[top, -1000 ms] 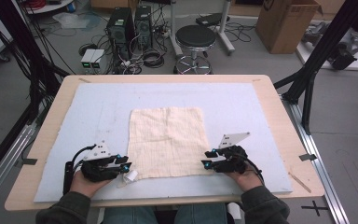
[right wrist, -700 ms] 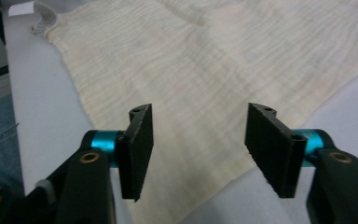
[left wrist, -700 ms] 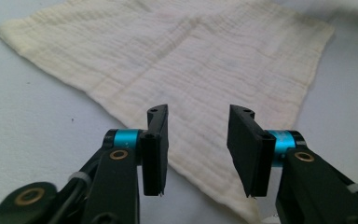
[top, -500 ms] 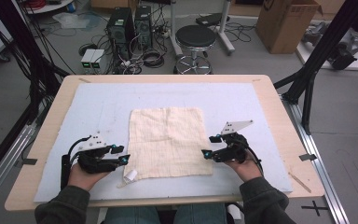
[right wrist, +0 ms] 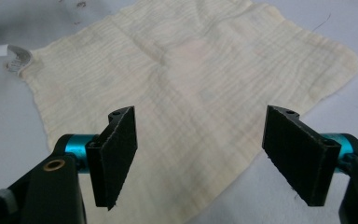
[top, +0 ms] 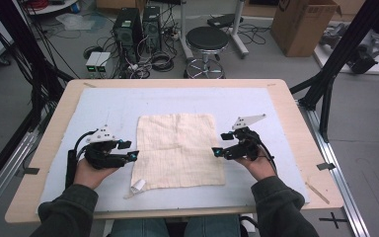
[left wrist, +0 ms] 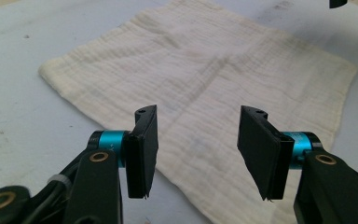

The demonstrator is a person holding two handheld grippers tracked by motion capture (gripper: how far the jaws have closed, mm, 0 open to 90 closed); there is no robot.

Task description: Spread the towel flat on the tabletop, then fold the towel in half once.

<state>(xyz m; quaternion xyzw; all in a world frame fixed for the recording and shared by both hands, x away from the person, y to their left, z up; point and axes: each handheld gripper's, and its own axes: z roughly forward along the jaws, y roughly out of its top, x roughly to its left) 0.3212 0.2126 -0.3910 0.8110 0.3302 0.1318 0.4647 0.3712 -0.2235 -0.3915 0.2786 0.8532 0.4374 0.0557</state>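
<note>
Both tongs, the left gripper [top: 132,156] at nine o'clock and right gripper [top: 217,151] at three, gape empty beside the flat cloth [top: 177,150] at the mat's centre, likely poised to pinch its side edges next for folding.

Bare mat [top: 256,111] around cloth [top: 177,148] — unobstructed

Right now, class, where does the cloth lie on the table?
In the high view the cloth lies flat at the middle of the blue mat, nearer the person's edge, between the left gripper and the right gripper.
</note>
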